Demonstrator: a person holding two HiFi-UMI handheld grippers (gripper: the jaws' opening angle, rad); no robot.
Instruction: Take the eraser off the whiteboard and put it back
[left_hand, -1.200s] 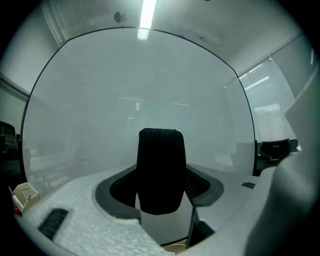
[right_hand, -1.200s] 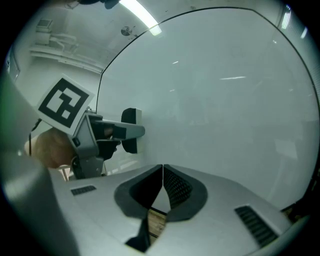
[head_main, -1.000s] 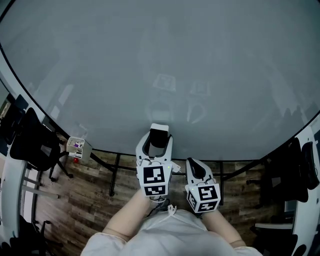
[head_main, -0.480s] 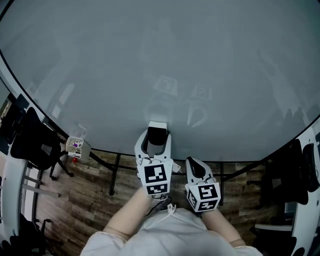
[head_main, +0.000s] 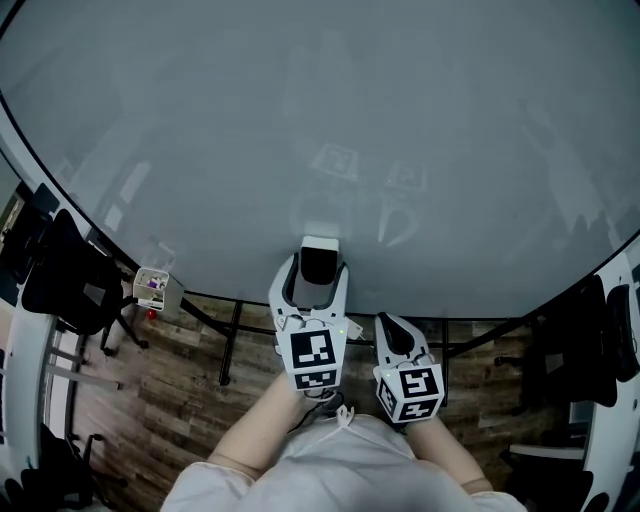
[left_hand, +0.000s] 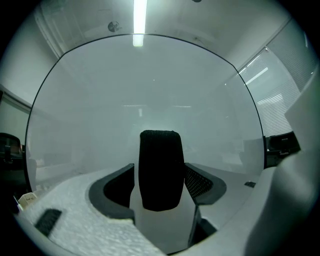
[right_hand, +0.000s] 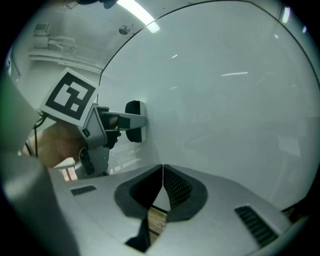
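Observation:
A large whiteboard (head_main: 320, 130) fills the head view. The eraser (head_main: 318, 250), a black block on a white base, sits against the board's lower part. My left gripper (head_main: 317, 272) points level at the board with the eraser (left_hand: 160, 165) between its pads. Its jaws have just been opening, and a thin gap shows on each side of the eraser. The right gripper view shows the eraser (right_hand: 136, 125) from the side, flat on the board. My right gripper (head_main: 390, 328) hangs just right of the left one, shut and empty (right_hand: 163, 172).
Under the board's lower edge lies a wooden floor with the stand's black legs (head_main: 230, 345). Dark office chairs stand at far left (head_main: 60, 280) and far right (head_main: 595, 340). A small white box (head_main: 155, 290) sits at the board's left foot.
The left gripper's jaws have spread a little wider round the eraser, which stays on the board. Neither hand has shifted.

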